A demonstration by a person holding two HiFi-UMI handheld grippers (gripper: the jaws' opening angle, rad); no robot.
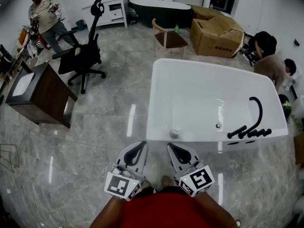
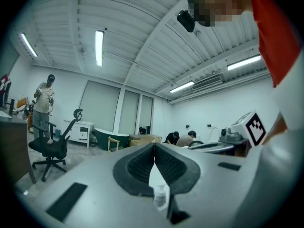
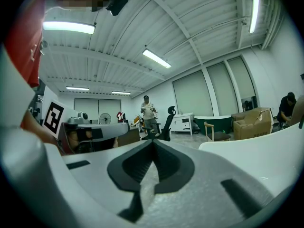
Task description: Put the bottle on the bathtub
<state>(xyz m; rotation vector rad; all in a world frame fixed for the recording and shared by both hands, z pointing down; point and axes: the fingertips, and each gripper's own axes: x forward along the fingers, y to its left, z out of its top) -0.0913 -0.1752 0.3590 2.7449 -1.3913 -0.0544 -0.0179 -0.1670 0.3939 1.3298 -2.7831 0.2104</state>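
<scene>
A small clear pump bottle stands upright on the near left corner of the white bathtub rim. Through the gap under the left gripper's closed tips, the left gripper view shows the bottle some way beyond the jaws. My left gripper is shut and empty, held low just short of the tub's near edge. My right gripper is beside it, also shut and empty, its tips a little short of the bottle. Both pairs of jaws meet at their tips.
A black faucet set sits on the tub's right rim. A black office chair, a dark wooden desk, a wooden chair, a cardboard box and a dark green tub stand farther off. People are at the far left and right.
</scene>
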